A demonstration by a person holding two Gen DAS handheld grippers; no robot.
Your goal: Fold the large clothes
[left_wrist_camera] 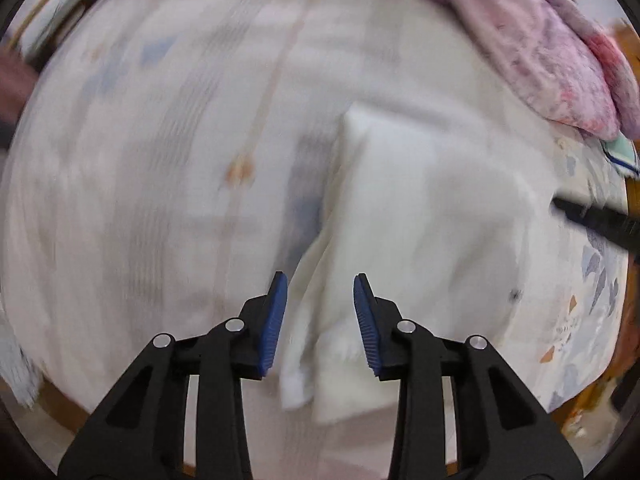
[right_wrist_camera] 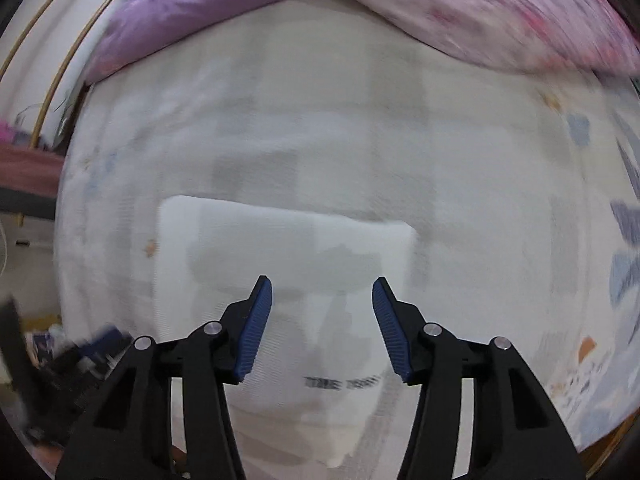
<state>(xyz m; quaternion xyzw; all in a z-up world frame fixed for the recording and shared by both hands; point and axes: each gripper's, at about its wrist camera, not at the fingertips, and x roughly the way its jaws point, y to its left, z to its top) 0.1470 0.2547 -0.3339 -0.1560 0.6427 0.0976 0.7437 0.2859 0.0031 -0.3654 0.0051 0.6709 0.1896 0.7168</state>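
- While our left gripper (left_wrist_camera: 320,320) hangs with its blue pads apart and gripping nothing, the folded white garment (left_wrist_camera: 420,208) lies on the patterned bedsheet (left_wrist_camera: 160,160) below, stretching toward 2 o'clock.
- Our right gripper (right_wrist_camera: 322,324) is likewise apart, empty above the garment.
- Pink quilt (right_wrist_camera: 480,8) bunches at 1 o'clock.

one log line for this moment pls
left claw: open, empty | right claw: open, empty | white folded garment: flat on pale patterned bedsheet | both views blurred

Pink quilt (right_wrist_camera: 500,12) along bed's (right_wrist_camera: 480,160) far edge
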